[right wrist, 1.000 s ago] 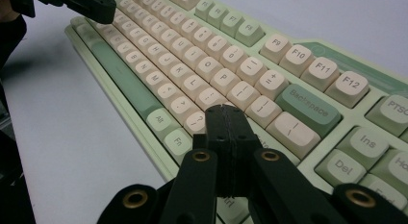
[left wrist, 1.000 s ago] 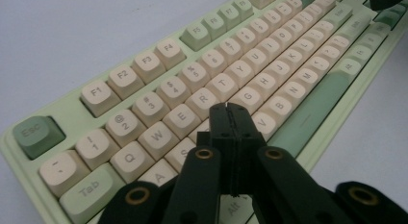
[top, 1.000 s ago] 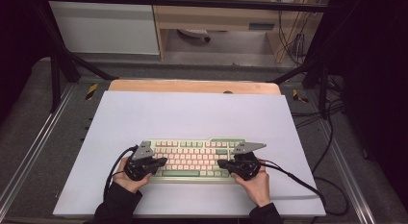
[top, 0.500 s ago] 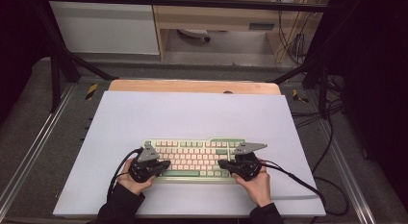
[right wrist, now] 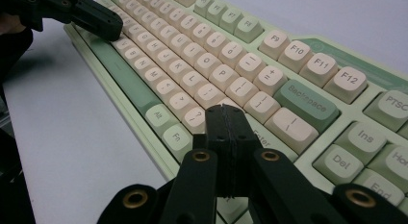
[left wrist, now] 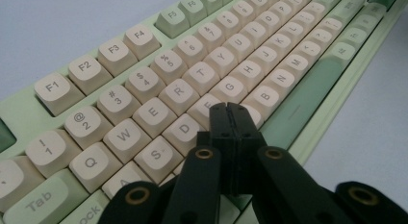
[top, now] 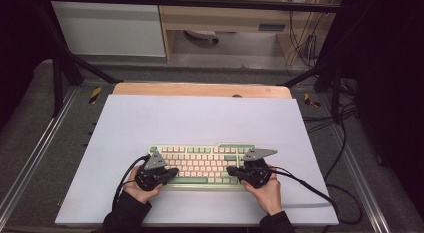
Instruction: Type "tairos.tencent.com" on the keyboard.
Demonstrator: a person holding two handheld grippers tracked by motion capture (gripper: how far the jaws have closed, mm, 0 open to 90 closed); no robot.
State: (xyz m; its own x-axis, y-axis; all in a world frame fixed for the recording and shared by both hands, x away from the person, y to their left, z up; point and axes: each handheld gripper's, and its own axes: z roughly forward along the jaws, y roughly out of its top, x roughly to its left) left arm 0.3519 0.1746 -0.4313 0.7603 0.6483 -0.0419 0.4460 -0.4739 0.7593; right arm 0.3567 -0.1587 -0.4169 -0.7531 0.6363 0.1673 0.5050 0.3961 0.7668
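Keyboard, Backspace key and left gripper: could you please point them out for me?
keyboard (top: 202, 165), high view, middle of its key field.
Backspace key (right wrist: 306, 104), right gripper view, centre of its green cap.
left gripper (left wrist: 234, 108), left gripper view, tips of its shut jaws.

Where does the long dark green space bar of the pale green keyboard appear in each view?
High view: long dark green space bar low on the keyboard, between both grippers.
Left gripper view: right of centre.
Right gripper view: upper left.
Shared landmark: pale green keyboard.

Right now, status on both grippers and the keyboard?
Left gripper shut, over the keyboard's left keys. Right gripper shut, over its right end. Nothing held, nothing in the way.
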